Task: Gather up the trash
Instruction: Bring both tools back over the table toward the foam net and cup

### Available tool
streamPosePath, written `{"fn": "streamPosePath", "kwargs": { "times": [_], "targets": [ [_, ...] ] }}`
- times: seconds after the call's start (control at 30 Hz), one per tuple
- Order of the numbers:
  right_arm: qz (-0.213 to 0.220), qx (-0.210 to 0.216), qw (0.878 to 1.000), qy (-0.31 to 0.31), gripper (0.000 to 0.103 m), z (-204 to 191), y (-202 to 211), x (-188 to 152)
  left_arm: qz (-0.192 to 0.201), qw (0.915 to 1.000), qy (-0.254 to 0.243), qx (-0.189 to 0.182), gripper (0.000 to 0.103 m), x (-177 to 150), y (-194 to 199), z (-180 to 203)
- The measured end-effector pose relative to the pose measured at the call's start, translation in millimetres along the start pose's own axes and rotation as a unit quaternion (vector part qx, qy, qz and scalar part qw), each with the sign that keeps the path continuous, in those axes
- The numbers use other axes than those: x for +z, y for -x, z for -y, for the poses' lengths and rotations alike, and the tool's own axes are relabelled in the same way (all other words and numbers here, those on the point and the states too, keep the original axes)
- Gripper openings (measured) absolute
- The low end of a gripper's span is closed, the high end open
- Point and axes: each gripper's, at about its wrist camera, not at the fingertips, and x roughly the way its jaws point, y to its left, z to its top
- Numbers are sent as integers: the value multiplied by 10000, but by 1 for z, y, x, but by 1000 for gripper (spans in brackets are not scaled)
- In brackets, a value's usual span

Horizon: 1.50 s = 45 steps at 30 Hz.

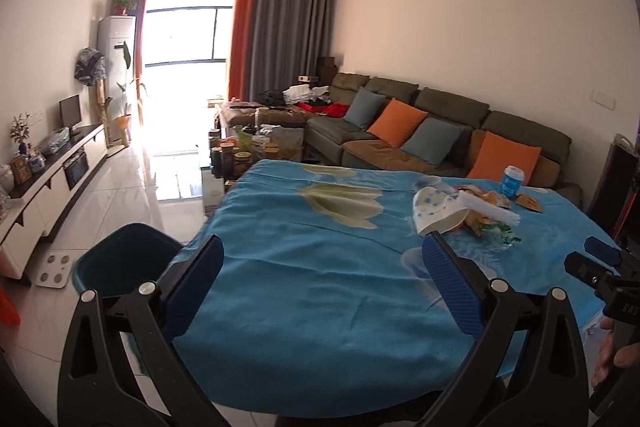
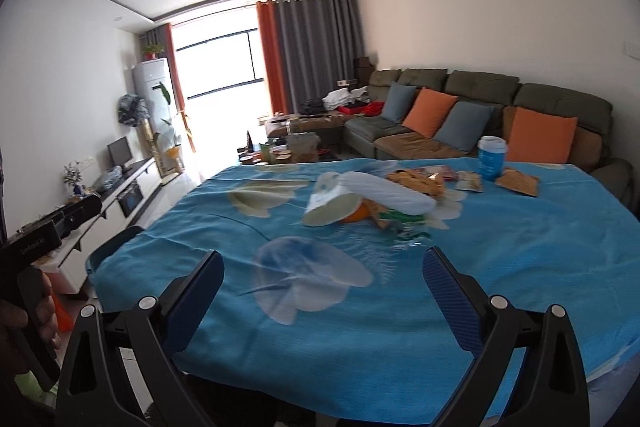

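A pile of trash lies on the blue tablecloth: a tipped white paper bowl, a white wrapper, orange peel and snack packets. A blue paper cup stands upright behind them. The pile also shows in the left wrist view, with the cup. My left gripper is open and empty over the table's near left part. My right gripper is open and empty, short of the pile. A dark green bin stands on the floor left of the table.
A green sofa with orange and blue cushions runs along the right wall behind the table. A low table crowded with jars stands beyond the far edge. A white TV cabinet lines the left wall. A white scale lies on the floor.
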Motion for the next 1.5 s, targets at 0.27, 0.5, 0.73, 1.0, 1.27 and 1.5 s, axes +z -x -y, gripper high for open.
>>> {"fn": "streamPosePath", "kwargs": {
  "times": [0.27,0.5,0.73,1.0,1.27,1.5],
  "targets": [
    [-149,-476,9987,79,96,20,-12,2,-107,9982,-316,-494,98,-1,-33,38],
    [-211,-639,9977,76,96,35,-32,15,-177,9958,-554,-709,98,4,-69,67],
    [-208,-672,9974,153,96,44,-52,30,-217,9945,-610,-826,98,12,-98,82],
    [-206,-747,9967,240,96,48,-73,45,-318,9926,-726,-921,98,16,-126,97],
    [-510,-794,9949,364,96,57,-104,53,-456,9894,-897,-1043,98,19,-156,115],
    [-817,-737,9929,448,96,67,-134,57,-622,9848,-1158,-1134,98,19,-180,137]
  ]
}}
